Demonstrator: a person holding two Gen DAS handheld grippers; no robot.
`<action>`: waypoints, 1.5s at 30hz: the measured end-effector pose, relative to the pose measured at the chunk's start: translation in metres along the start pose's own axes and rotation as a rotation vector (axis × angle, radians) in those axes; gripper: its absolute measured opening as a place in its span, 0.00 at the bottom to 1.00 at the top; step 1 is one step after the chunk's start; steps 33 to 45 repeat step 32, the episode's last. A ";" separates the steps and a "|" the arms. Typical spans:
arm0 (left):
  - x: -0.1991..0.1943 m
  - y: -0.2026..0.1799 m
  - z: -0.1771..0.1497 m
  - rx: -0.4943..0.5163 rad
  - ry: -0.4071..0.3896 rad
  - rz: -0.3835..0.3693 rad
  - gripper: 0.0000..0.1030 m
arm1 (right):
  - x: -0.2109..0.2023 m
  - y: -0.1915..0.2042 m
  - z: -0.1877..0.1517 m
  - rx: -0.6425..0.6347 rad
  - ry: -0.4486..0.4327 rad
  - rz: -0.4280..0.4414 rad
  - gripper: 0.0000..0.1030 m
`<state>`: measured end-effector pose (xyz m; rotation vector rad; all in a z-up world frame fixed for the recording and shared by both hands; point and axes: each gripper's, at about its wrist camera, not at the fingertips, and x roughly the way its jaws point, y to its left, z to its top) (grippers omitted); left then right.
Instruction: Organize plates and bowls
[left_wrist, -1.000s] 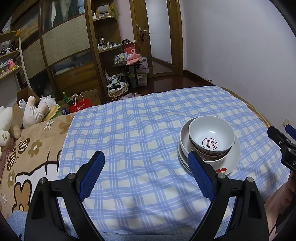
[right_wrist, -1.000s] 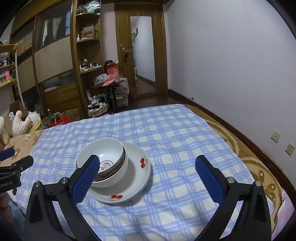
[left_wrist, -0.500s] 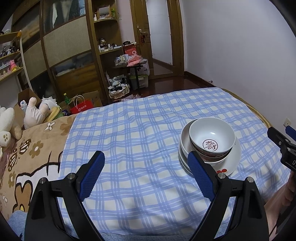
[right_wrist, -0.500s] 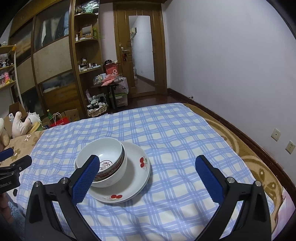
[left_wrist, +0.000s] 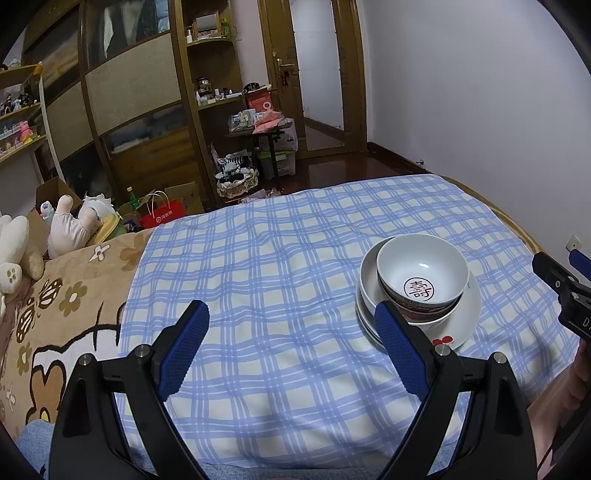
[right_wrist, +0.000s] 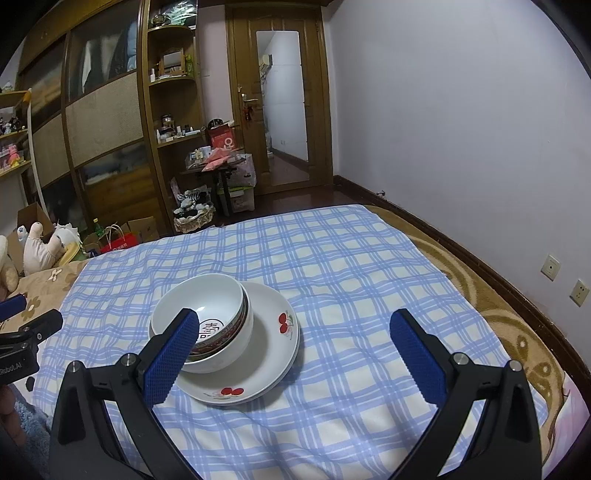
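Two nested bowls (left_wrist: 421, 273) stand on a stack of white plates (left_wrist: 467, 317) with red cherry prints, on a blue checked cloth. The top bowl (right_wrist: 201, 299) is white inside with a red character in a ring, and it sits toward the left part of the plates (right_wrist: 271, 332) in the right wrist view. My left gripper (left_wrist: 290, 321) is open and empty over bare cloth, left of and nearer than the stack. My right gripper (right_wrist: 294, 326) is open and empty, with its left finger in front of the bowls. Each gripper shows at the edge of the other's view.
The checked cloth (left_wrist: 277, 258) covers a bed, with a brown cartoon blanket (left_wrist: 55, 302) and plush toys (left_wrist: 70, 225) on the left. A wall with sockets (right_wrist: 550, 266) runs along the right. Wardrobes, shelves, a cluttered small table (right_wrist: 221, 166) and a door stand beyond the bed's far edge.
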<state>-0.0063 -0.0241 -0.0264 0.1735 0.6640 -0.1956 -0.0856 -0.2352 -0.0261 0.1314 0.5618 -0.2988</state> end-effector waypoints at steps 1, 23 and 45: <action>0.000 0.000 0.000 0.001 -0.001 0.000 0.87 | 0.000 0.000 0.000 -0.001 0.000 -0.001 1.00; 0.000 0.000 0.001 0.003 -0.003 -0.002 0.87 | 0.001 -0.001 0.000 0.002 0.004 -0.001 1.00; 0.001 0.001 0.002 0.007 0.011 -0.005 0.87 | 0.001 -0.001 0.000 0.002 0.004 0.001 1.00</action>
